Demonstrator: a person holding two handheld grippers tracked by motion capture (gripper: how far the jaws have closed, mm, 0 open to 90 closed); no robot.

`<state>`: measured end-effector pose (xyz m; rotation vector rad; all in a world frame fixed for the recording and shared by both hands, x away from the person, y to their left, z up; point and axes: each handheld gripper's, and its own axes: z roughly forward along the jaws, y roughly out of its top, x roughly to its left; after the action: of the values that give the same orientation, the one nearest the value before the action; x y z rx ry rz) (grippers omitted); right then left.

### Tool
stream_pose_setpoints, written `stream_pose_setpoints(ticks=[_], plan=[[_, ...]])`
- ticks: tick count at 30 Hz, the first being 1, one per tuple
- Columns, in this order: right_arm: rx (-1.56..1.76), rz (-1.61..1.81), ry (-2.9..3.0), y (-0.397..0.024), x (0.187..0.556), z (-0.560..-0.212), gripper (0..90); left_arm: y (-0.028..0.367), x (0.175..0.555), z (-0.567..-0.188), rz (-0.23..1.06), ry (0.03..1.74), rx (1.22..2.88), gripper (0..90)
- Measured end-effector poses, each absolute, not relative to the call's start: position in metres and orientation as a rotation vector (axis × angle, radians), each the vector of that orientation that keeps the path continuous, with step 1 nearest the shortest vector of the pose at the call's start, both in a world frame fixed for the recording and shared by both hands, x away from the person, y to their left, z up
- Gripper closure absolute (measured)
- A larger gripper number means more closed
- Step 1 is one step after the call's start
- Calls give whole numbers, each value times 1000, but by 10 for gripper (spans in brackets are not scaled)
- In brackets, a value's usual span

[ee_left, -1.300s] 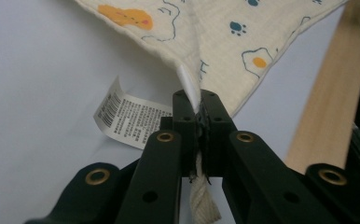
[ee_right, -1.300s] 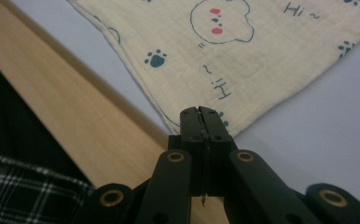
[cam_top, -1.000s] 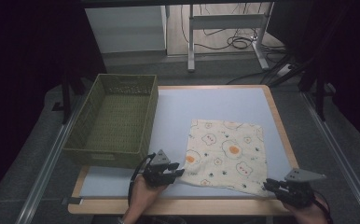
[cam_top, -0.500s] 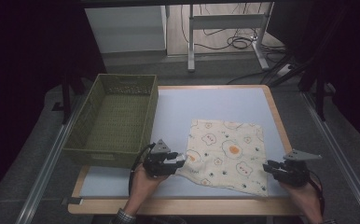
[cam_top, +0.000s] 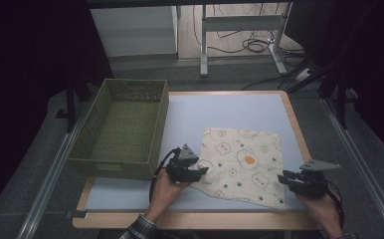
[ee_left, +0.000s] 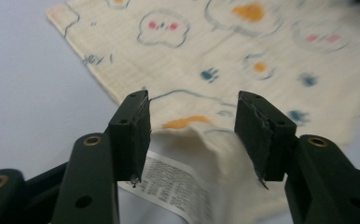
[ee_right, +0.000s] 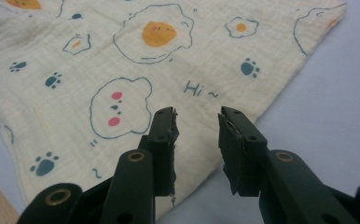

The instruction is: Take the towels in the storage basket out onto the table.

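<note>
1. Cloth (cam_top: pixel 243 164), cream with egg and paw prints, lies flat on the table (cam_top: pixel 220 107), to the right of a green basket (cam_top: pixel 120 127). Its near-left corner is rumpled up, with a white label (ee_left: pixel 169 179) showing underneath.

2. Our left tongs (cam_top: pixel 196 172) sit at that raised corner. Their jaws have just been opening and stand apart with the lifted fold between them, the pads not pressing on it. Judged risk: if they close too high or too shallow, they could pinch only the label or slip off the edge.

3. Our right tongs (cam_top: pixel 285 179) hover at the cloth's near-right corner, jaws parted and empty above the hem. Judged risk: closing here could miss the thin flat edge or scrape the table.

4. Both hands come in low from the near table edge, the tongs pointing forward and slightly down; uneven grips would probably drag the cloth askew.
</note>
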<state>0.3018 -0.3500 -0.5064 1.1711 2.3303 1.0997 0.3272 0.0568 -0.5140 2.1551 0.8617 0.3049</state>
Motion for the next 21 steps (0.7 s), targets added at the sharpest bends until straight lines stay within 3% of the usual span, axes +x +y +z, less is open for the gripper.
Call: stream_pose_setpoints(ticks=[5,10,21], plan=[[1180,1099,2330,-353,300,-508,658,63,323,-530,375,917,2247,453],[1201,1104,2321,-354,308,-510,648,72,329,-527,345,942,2168,413],[1239,1103,2268,-351,348,-508,636,46,397,-514,391,979,2118,468]])
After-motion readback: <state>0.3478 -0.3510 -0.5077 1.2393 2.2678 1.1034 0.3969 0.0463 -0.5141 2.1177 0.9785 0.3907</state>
